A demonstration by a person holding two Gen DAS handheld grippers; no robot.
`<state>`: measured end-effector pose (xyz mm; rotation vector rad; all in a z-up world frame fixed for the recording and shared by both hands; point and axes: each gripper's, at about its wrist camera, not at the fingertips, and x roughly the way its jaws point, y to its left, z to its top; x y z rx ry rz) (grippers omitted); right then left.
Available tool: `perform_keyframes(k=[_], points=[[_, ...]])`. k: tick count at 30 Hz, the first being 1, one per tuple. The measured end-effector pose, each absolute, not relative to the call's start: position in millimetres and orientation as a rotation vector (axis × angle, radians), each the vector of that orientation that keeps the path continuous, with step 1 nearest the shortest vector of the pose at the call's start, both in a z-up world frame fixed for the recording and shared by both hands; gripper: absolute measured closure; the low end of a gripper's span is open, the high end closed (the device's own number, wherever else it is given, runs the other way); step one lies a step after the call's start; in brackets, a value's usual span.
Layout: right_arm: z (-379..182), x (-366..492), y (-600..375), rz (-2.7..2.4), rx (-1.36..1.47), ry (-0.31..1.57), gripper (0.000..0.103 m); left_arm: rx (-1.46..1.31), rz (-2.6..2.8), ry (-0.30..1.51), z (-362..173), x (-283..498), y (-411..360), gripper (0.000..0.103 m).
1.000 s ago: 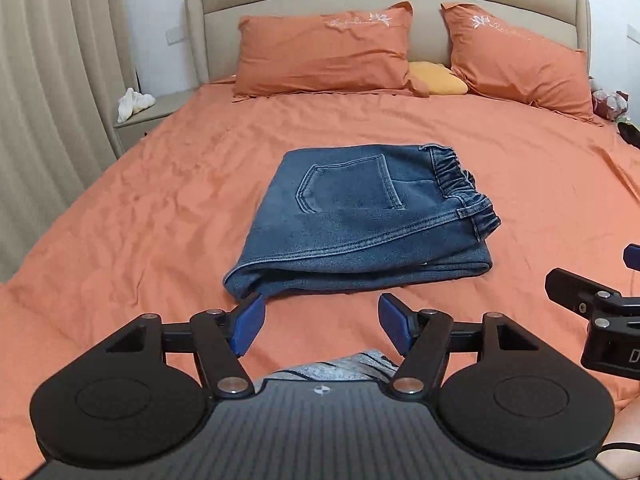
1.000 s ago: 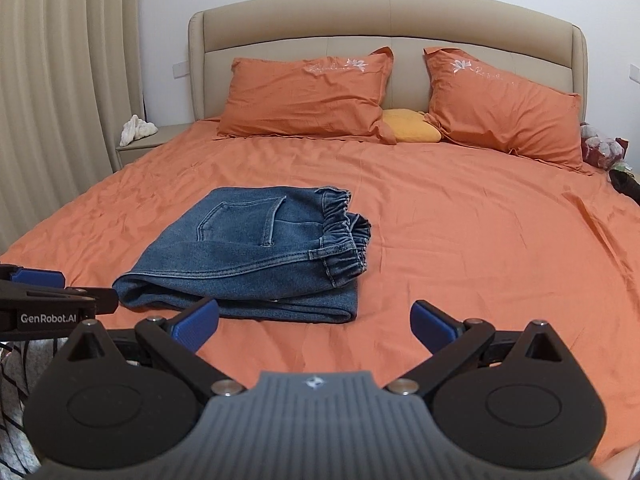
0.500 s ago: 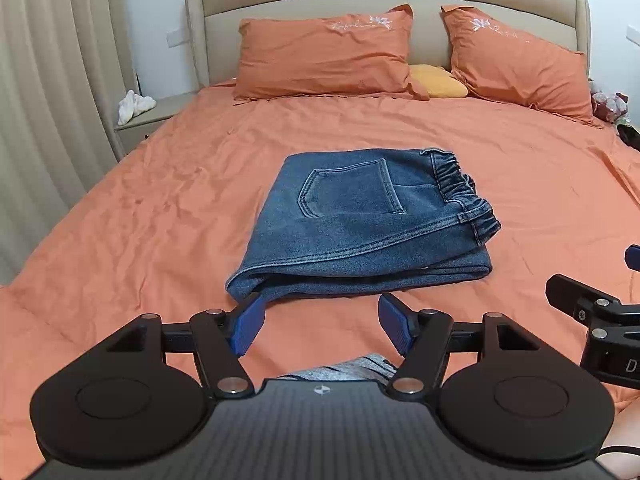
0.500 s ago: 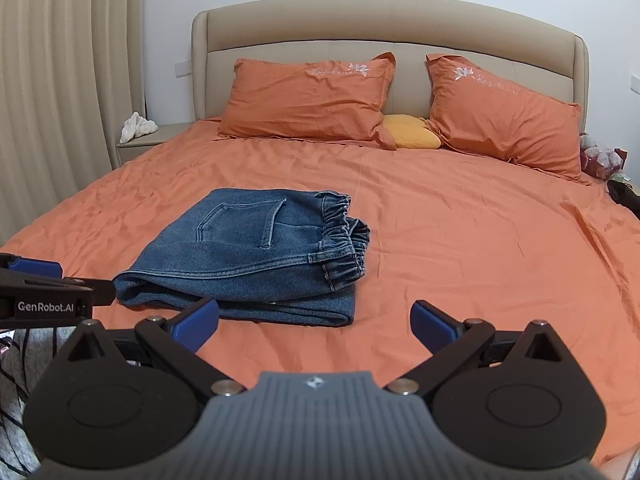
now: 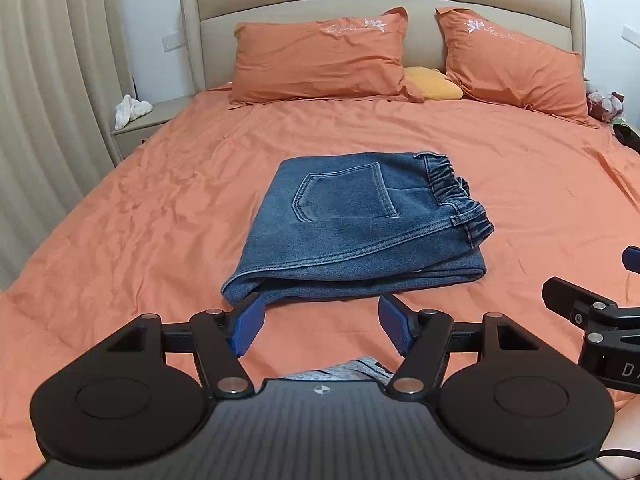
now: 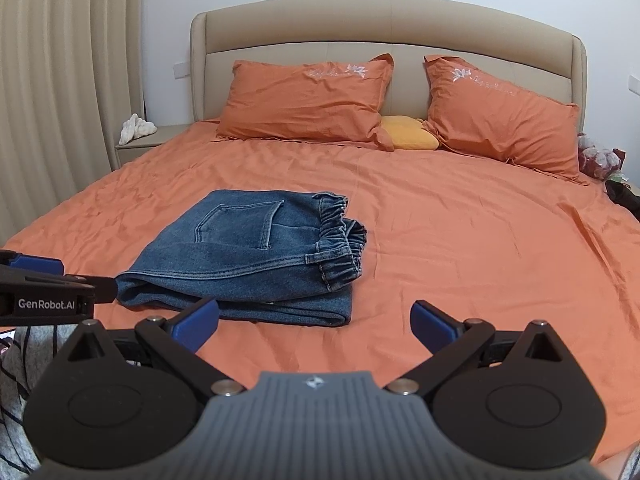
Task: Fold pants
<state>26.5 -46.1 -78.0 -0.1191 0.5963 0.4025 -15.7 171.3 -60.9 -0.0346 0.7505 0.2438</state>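
- The pants [image 5: 360,228] lie folded into a squat, layered rectangle on the orange bed [image 5: 160,216], back pocket up and the elastic waistband on the right side of the stack.
- Over the last second both views have drawn back a little from the stack; the pants look smaller and sit further from the blue pads, while the fold itself has not shifted.
- The left gripper [image 5: 322,322] hangs just short of the near fold with its jaws spread apart and nothing between them.
- The right gripper [image 6: 316,322] is also empty, jaws spread even wider, facing bare sheet to the right of the stack.
- My reading is that the folding is done and both hands are backing off; nothing more seems needed beyond perhaps squaring the lower layer that juts out on the right.
- Writing: "GenRobot.AI" shows in white on the side of the left gripper in the right wrist view. The pillows [image 6: 308,100] carry embroidered script beside a flower, too small to read for certain.
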Motion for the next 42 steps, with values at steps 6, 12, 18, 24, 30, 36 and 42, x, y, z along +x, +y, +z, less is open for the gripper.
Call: perform_keyframes(k=[6, 12, 18, 24, 30, 36, 42], points=[[-77.1, 25.8, -49.0, 0.399, -0.117, 0.592, 0.005, -0.03, 0.235, 0.754, -60.8, -15.0, 166.8, 0.027], [-77.2, 25.6, -51.9, 0.393, -0.111, 0.597, 0.005, -0.023, 0.226, 0.757, -61.4, -14.0, 162.3, 0.027], [-77.1, 25.3, -52.7, 0.387, -0.108, 0.594, 0.005, -0.015, 0.22, 0.754, -61.9, -14.4, 159.0, 0.027], [-76.0, 25.5, -53.4, 0.385, -0.11, 0.589, 0.005, -0.007, 0.212, 0.748, -61.8, -14.3, 158.0, 0.027], [-74.2, 23.8, -53.7, 0.38, -0.109, 0.581, 0.005, 0.001, 0.202, 0.737, -59.6, -14.9, 157.6, 0.027], [-73.1, 22.7, -52.8, 0.377, -0.111, 0.576, 0.005, 0.0, 0.203, 0.73, -58.7, -16.0, 157.4, 0.027], [-72.8, 22.4, -53.0, 0.377, -0.109, 0.576, 0.005, 0.01, 0.201, 0.723, -56.2, -17.2, 156.6, 0.027]])
